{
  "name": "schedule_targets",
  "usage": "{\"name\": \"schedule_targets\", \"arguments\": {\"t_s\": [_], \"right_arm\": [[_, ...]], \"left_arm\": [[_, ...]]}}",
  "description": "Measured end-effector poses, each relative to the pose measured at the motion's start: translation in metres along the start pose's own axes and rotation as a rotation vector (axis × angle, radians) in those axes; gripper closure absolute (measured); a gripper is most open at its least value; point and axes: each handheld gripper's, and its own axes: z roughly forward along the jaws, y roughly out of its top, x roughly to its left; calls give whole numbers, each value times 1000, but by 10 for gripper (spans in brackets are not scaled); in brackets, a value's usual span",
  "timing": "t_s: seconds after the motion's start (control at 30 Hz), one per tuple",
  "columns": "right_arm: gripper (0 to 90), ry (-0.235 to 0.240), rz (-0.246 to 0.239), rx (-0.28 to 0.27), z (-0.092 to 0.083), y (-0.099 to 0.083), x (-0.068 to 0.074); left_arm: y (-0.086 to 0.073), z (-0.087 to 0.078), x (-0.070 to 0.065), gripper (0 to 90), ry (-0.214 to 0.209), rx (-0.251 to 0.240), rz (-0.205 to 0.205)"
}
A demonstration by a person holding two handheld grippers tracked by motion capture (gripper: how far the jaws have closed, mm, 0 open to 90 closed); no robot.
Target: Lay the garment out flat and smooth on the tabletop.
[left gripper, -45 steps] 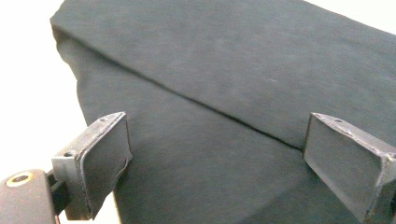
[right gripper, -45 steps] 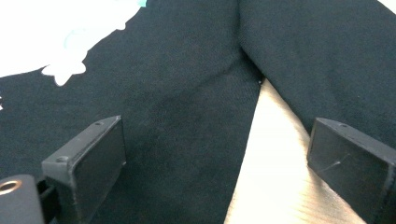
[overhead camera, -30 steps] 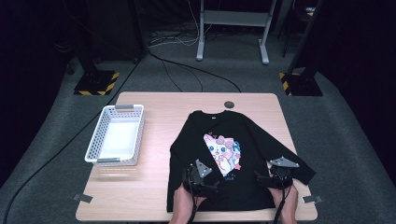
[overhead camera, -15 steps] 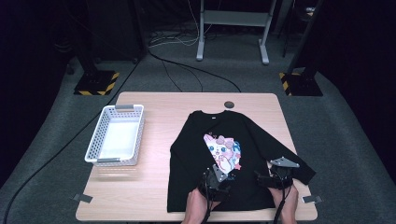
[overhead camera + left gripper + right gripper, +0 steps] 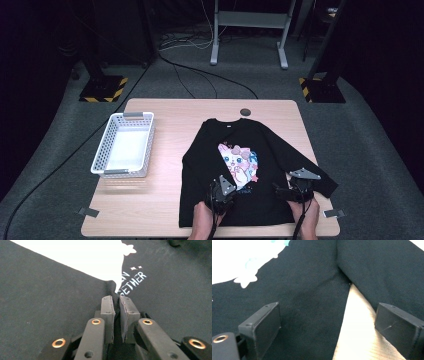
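A black long-sleeved shirt (image 5: 260,145) with a cartoon print lies flat on the wooden table (image 5: 165,115). My left gripper (image 5: 222,189) rests on the shirt just below the print. Its jaws have just been closing, and in the left gripper view they (image 5: 117,300) pinch a small ridge of the black fabric (image 5: 50,290) beside the white lettering. My right gripper (image 5: 296,190) sits low at the shirt's right side. There it (image 5: 327,312) stands open, one jaw over the body of the shirt (image 5: 312,277) and the other over the sleeve.
A white slotted basket (image 5: 122,145) stands on the table's left part. A bare wedge of table (image 5: 357,335) shows between the shirt's body and sleeve. A small dark disc (image 5: 245,112) lies at the far edge. Beyond the table are stand legs and cables on the floor.
The left gripper's jaws went from wide apart to nearly together on the shirt fabric, and it shifted slightly right. The right gripper kept still.
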Motion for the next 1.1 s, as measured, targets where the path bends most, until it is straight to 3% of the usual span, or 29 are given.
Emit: {"name": "schedule_targets", "arguments": {"t_s": [0.23,0.6,1.1], "right_arm": [[64,-1,3,0,0,0,0],[66,-3,6,-1,0,0,0],[68,-4,7,-1,0,0,0]], "left_arm": [[-5,-12,9,838,22,-8,1],[-15,-32,32,840,61,-42,-48],[-22,-56,49,842,94,-89,-74]]}}
